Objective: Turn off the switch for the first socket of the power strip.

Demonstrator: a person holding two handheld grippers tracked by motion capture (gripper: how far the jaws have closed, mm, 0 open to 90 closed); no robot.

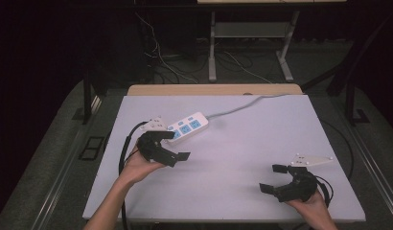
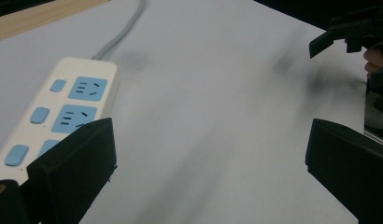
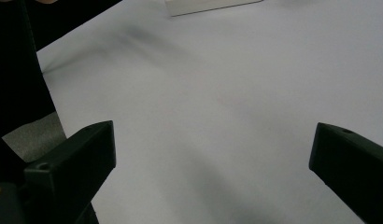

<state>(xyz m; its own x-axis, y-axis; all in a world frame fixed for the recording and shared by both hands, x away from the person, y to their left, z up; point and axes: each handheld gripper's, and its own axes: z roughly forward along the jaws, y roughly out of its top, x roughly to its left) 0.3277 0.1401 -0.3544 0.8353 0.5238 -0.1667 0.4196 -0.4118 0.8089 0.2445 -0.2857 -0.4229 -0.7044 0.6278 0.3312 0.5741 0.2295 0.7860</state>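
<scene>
L gripper (image 1: 178,146) held wide apart, empty, beside power strip (image 1: 187,127), prob. for approach; R gripper (image 1: 273,178) parked spread, empty.

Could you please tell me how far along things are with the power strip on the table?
Nothing looks done yet: the power strip lies flat on the white table, its sockets empty. The left gripper is open beside the strip, holding nothing; the right gripper is open, far off. Any handling remains.
</scene>
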